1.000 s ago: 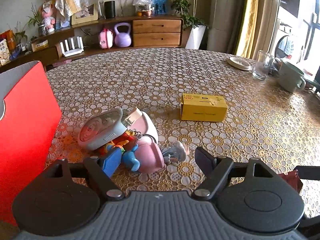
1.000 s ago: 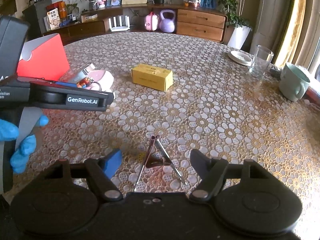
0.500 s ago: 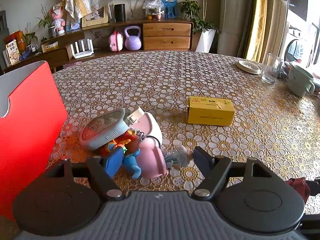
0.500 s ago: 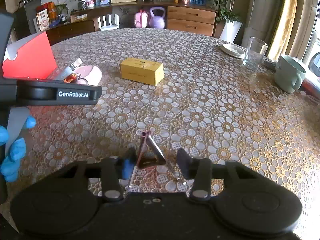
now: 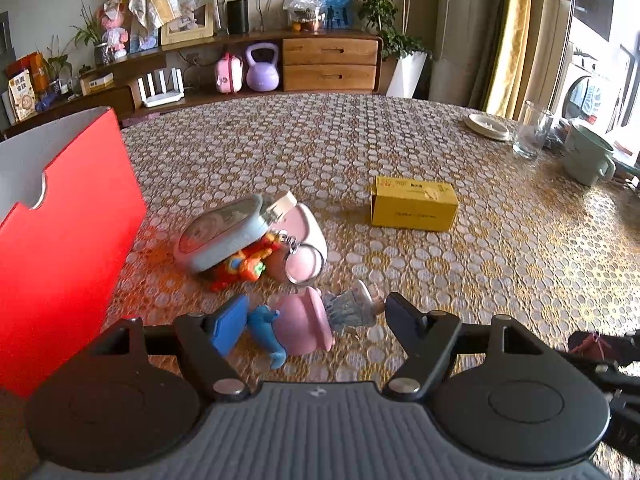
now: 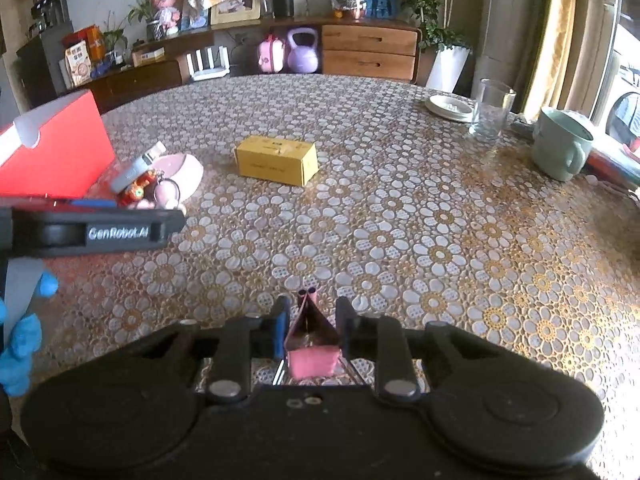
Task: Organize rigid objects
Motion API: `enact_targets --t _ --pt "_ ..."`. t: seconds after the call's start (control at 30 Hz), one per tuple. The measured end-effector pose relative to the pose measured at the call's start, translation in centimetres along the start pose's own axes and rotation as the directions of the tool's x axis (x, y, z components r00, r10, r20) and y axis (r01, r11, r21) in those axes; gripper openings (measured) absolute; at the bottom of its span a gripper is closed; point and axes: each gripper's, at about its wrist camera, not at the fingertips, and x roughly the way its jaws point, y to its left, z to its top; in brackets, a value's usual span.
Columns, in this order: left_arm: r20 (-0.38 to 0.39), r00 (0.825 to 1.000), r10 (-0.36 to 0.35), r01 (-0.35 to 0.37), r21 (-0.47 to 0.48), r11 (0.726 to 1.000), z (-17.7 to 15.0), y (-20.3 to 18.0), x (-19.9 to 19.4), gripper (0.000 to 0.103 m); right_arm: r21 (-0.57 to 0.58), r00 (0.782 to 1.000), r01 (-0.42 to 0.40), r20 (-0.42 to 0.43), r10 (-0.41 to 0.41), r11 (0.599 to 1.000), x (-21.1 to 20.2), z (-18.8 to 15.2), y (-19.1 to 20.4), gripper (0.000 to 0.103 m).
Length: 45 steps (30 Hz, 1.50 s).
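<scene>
My right gripper [image 6: 310, 330] is clamped on the small maroon metal binder clip [image 6: 310, 334], just off the bench [image 6: 400, 220]. The open red cardboard box [image 6: 56, 152] lies far left, nearer my left gripper [image 5: 312, 320], whose jaws stand apart around the pink toy figure [image 5: 306, 322].

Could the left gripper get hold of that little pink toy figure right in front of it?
Probably yes. The left gripper is open, and the pink toy figure already lies between its fingers on the table. The keyring pile sits just beyond it, close but not in the way.
</scene>
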Motion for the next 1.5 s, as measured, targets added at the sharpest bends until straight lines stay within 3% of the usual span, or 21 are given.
enact_targets --t 0.07,0.1,0.17,0.2,0.73,0.8,0.87,0.93,0.97,1.07,1.17,1.5 --pt "0.0 1.0 -0.01 0.01 0.003 1.0 -0.2 0.2 -0.5 0.07 0.011 1.0 -0.001 0.006 0.0 1.0 -0.6 0.0 -0.1 0.023" --pt "0.018 1.0 -0.021 0.021 0.015 1.0 -0.2 0.2 -1.1 0.061 0.018 1.0 -0.001 0.008 0.001 1.0 -0.8 0.1 -0.1 0.023" --pt "0.027 0.999 -0.025 0.023 0.052 0.998 -0.2 -0.1 -1.9 0.052 0.025 1.0 -0.005 0.012 0.004 1.0 -1.5 0.1 0.0 0.023" --pt "0.025 0.998 -0.05 0.048 0.057 0.997 -0.1 -0.1 -2.3 0.04 0.024 1.0 -0.004 0.016 0.003 1.0 -1.8 0.2 0.1 0.023" --pt "-0.054 0.987 -0.154 0.157 0.049 0.986 -2.6 2.7 -4.0 0.034 0.04 1.0 -0.027 0.014 0.027 0.999 -4.9 -1.1 1.3 0.023" --pt "-0.055 0.986 -0.16 0.163 0.036 0.986 -2.8 3.1 -4.0 0.036 0.04 0.999 -0.031 0.014 0.031 0.999 -4.9 -1.2 1.3 0.023" --pt "-0.059 0.982 -0.179 0.18 0.016 0.984 -2.7 3.3 -3.9 0.05 0.046 0.999 -0.039 0.011 0.039 0.998 -4.9 -1.3 1.3 0.023" --pt "-0.052 0.979 -0.199 0.199 -0.002 0.98 -2.5 3.4 -3.9 0.076 0.048 0.999 -0.042 0.009 0.041 0.998 -4.8 -1.4 1.3 0.023" --pt "-0.044 0.978 -0.205 0.205 -0.001 0.979 -2.4 3.2 -3.8 0.079 0.05 0.999 -0.045 0.009 0.044 0.998 -4.8 -1.4 1.3 0.023" --pt "-0.048 0.979 -0.2 0.202 0.044 0.978 -2.0 2.2 -3.0 0.079 0.05 0.999 -0.048 0.007 0.047 0.998 -4.6 -1.4 1.1 0.023" --pt "-0.034 0.989 -0.146 0.148 0.101 0.984 -1.7 1.0 -1.8 0.079 0.057 0.999 -0.05 0.002 0.05 0.997 -4.2 -1.4 0.8 0.023" --pt "-0.038 0.994 -0.1 0.104 0.133 0.986 -1.4 -0.5 1.2 0.079 0.058 0.998 -0.055 -0.022 0.056 0.997 -2.8 -1.7 0.0 0.023"
